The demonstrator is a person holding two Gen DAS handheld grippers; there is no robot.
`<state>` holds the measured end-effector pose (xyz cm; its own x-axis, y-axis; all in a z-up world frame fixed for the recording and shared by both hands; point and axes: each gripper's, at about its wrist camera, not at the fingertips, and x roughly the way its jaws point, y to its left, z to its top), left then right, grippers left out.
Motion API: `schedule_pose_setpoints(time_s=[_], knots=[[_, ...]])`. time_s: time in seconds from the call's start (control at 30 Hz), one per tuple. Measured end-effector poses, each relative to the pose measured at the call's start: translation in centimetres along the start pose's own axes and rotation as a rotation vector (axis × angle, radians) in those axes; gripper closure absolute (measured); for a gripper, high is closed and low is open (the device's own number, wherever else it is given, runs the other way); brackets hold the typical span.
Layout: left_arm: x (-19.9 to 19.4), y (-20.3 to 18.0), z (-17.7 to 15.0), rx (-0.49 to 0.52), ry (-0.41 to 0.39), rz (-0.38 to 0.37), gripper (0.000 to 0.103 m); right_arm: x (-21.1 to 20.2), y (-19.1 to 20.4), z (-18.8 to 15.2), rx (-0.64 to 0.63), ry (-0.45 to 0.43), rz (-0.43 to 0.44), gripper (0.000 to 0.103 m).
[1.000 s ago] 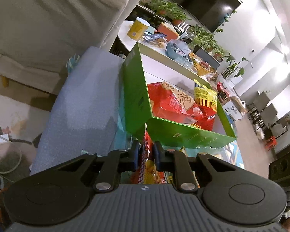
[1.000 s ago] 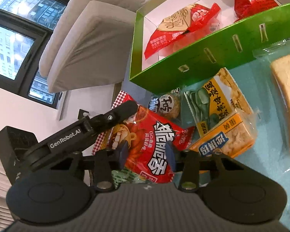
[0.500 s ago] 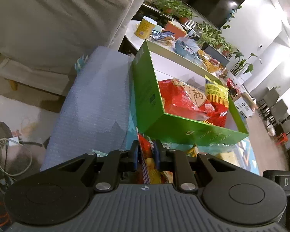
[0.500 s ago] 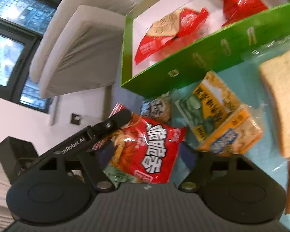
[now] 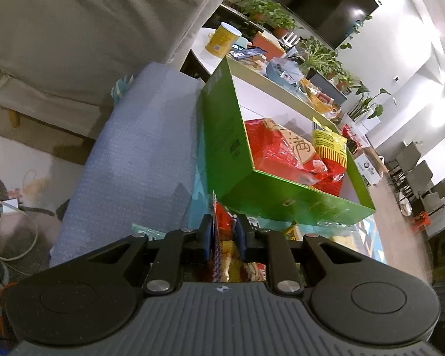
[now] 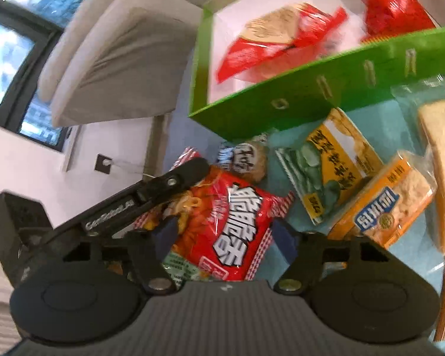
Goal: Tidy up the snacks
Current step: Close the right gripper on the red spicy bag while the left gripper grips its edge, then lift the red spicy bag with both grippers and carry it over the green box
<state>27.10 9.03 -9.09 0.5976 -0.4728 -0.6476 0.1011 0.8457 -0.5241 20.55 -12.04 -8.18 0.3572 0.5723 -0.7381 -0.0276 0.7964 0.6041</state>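
My left gripper [image 5: 225,233] is shut on the edge of a red noodle snack packet [image 5: 222,222], just in front of the green box [image 5: 228,136]. The packet also shows in the right wrist view [image 6: 228,222], with the left gripper's arm [image 6: 163,187] clamped on its left edge. My right gripper [image 6: 225,234] is open, its jaws wide on either side of the packet. The green box [image 6: 326,89] holds a red bag [image 6: 276,38] and a red and yellow bag [image 6: 394,12].
On the teal cloth lie a small round snack [image 6: 246,160], a yellow and green bean packet [image 6: 332,163], an orange cracker packet [image 6: 385,207] and bagged bread [image 6: 442,172]. A grey sofa [image 5: 89,29] stands left; a cluttered white table [image 5: 252,53] is behind.
My right gripper has opened from the red packet, its jaws now wide apart. My left gripper stays shut on the packet and has shifted slightly toward the green box.
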Motion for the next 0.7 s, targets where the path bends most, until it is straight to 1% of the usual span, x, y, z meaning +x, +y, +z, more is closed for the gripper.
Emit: schedule_pose_setpoints(time_s=[0.03, 0.1, 0.17, 0.2, 0.27, 0.33, 0.4, 0.43, 0.5, 0.53, 0.57, 0.6, 0.63, 0.67, 0.7], knots=[[0.0, -0.1, 0.0, 0.005, -0.003, 0.003, 0.088, -0.1, 0.2, 0.1, 0.003, -0.008, -0.005, 0.048], [-0.2, -0.3, -0.1, 0.014, -0.006, -0.002, 0.088, -0.1, 0.2, -0.2, 0.012, -0.029, -0.007, 0.050], [-0.5, -0.4, -0.1, 0.019, -0.007, -0.016, 0.088, -0.2, -0.2, -0.5, 0.029, -0.033, 0.004, 0.054], [-0.6, -0.5, -0.1, 0.021, -0.006, -0.022, 0.088, -0.4, -0.4, -0.6, 0.038, -0.032, 0.012, 0.055], [-0.7, -0.6, 0.0, 0.016, -0.005, -0.041, 0.088, -0.7, -0.6, -0.7, 0.048, -0.036, 0.028, 0.063], [-0.6, -0.7, -0.1, 0.017, 0.004, -0.049, 0.088, -1.2, -0.5, -0.7, 0.041, -0.044, 0.047, 0.066], [-0.3, -0.8, -0.2, 0.032, 0.004, -0.004, 0.087, -1.4, 0.0, -0.7, 0.014, -0.049, 0.047, 0.066], [-0.1, -0.8, -0.3, 0.040, 0.000, 0.020, 0.087, -1.4, 0.0, -0.6, 0.008, -0.051, 0.025, 0.065], [0.0, -0.4, -0.5, 0.037, 0.002, 0.027, 0.087, -1.3, -0.3, -0.6, 0.032, -0.062, -0.041, 0.050], [0.1, -0.2, -0.5, 0.031, 0.004, 0.019, 0.087, -1.1, -0.8, -0.6, 0.052, -0.051, -0.067, 0.036], [0.1, 0.1, -0.5, 0.022, 0.004, 0.012, 0.087, -1.0, -1.3, -0.7, 0.074, -0.046, -0.055, 0.032], [0.2, 0.4, -0.4, 0.015, 0.006, 0.007, 0.087, -1.2, -1.8, -0.8, 0.084, -0.052, -0.018, 0.030], [0.4, 0.6, -0.3, 0.005, 0.009, 0.003, 0.087, -1.4, -1.8, -0.9, 0.087, -0.049, -0.001, 0.026], [0.4, 0.7, -0.2, -0.002, 0.012, 0.002, 0.087, -1.4, -1.9, -0.9, 0.091, -0.044, 0.009, 0.021], [0.5, 0.7, -0.2, -0.003, 0.012, 0.001, 0.087, -1.4, -1.8, -0.9, 0.089, -0.041, 0.011, 0.020]])
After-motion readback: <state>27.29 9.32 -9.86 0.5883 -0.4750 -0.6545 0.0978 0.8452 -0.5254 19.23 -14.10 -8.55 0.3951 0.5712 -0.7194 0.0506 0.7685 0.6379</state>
